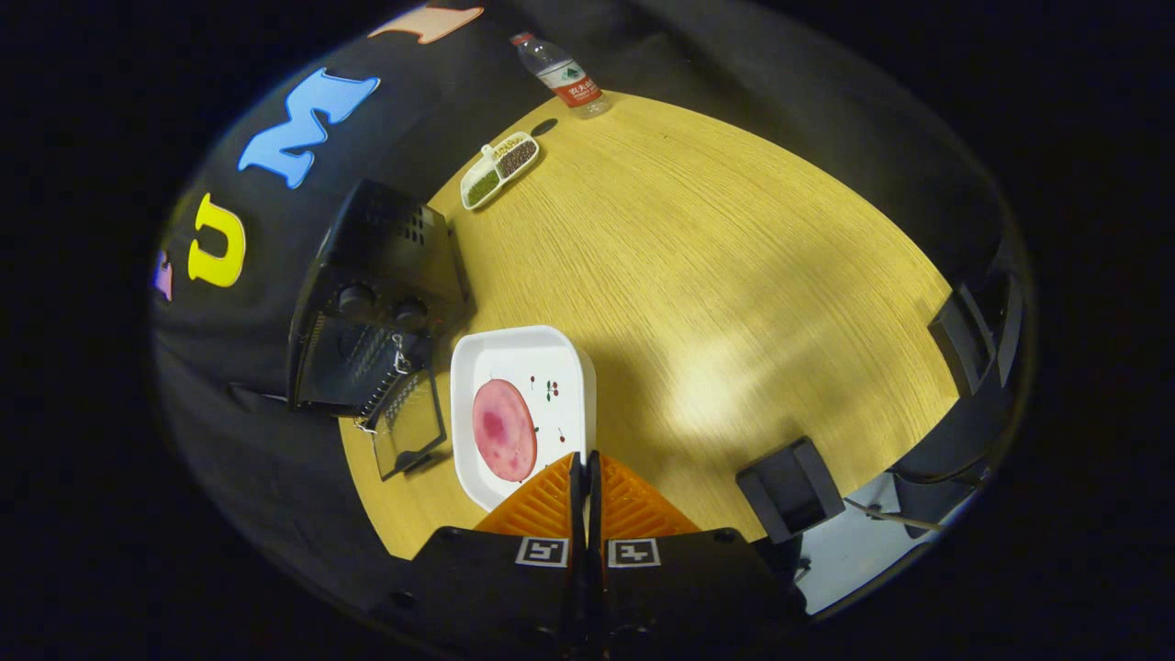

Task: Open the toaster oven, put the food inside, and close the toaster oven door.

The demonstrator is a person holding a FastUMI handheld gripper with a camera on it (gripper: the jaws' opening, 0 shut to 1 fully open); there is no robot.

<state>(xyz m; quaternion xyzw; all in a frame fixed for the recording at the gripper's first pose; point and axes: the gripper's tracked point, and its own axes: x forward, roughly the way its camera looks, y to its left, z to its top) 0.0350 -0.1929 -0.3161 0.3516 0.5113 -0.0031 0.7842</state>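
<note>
Tongs: the tongs (pixel 584 473) were pressed together with barely a slit between the orange fingers (pixel 542 505), holding nothing, their tips over the near rim of the plate.
Food: a round pink slice of ham (pixel 504 430) lay flat on the white plate (pixel 551 353), just ahead of the fingertips toward 11 o'clock; judged the thing to go into the oven.
Plate position: it sat touching or just beside the oven door's edge, probably so the carry would be short.
Toaster oven: the black toaster oven (pixel 381 275) stood at 10 o'clock from the tongs, at the table's edge against the booth wall, its glass door (pixel 408 431) dropped open toward the plate, so the opening step looked done.
Stage: food not yet gripped; tongs would need to part before taking the slice.
Risk: a thin, limp slice may be hard to pinch off a flat plate.
Table: a pale yellow wood-grain table (pixel 716 275), brightly lit in the middle.
Far things: a divided dish of beans (pixel 498 170) and a water bottle (pixel 562 76) at 12 o'clock, well apart from the plate.
Room: dark chairs (pixel 789 487) at 3 o'clock.
</note>
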